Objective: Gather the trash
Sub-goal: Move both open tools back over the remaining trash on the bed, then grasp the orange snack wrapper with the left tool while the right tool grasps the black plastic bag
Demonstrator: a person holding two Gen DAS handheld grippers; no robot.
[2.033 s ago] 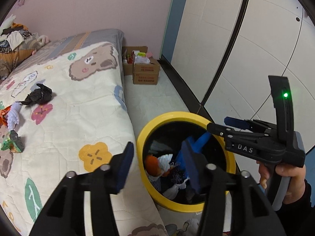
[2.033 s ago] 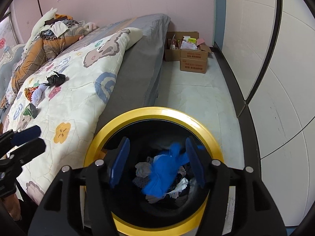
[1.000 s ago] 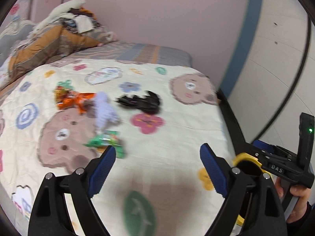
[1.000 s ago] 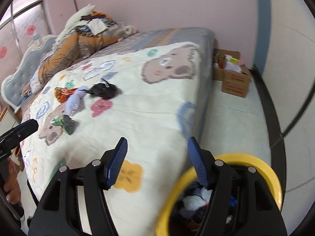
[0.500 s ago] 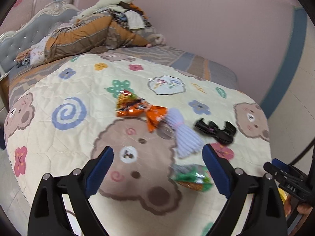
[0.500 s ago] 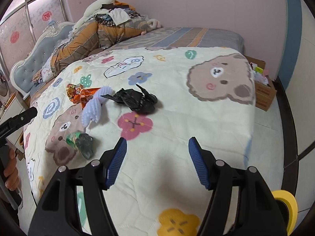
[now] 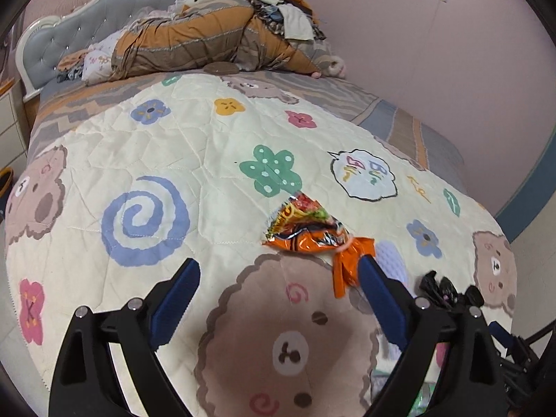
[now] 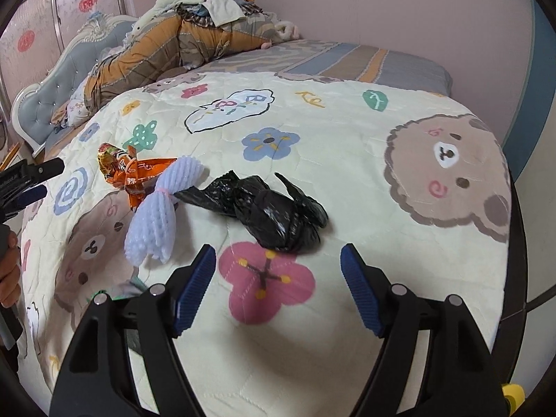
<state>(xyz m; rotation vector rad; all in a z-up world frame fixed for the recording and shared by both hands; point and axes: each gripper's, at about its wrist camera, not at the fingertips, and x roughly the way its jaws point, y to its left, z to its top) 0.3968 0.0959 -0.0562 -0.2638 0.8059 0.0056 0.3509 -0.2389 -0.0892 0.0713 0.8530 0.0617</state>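
Several pieces of trash lie on the cartoon quilt (image 8: 347,146). A crumpled black plastic bag (image 8: 274,208) sits just beyond my right gripper (image 8: 278,264), whose jaws are opening with nothing between them. Left of the bag lie a lavender foam net (image 8: 156,215) and an orange snack wrapper (image 8: 128,170). My left gripper (image 7: 278,278) stands open and empty over the quilt. The orange snack wrapper (image 7: 309,229) is just past its right fingertip, with the lavender foam net (image 7: 392,260) and the black bag (image 7: 448,292) partly hidden behind that finger.
Heaped bedding and clothes (image 8: 166,45) lie against the padded headboard (image 7: 87,31) at the far end of the bed. A pink wall (image 8: 382,7) runs behind it. A bit of the yellow bin rim (image 8: 512,391) shows at the lower right. A hand (image 8: 8,267) holds the left gripper (image 8: 31,177).
Both grippers have swung away from the yellow bin and out over the bed. The trash on the quilt is now close in front of them. The right jaws stand wider.
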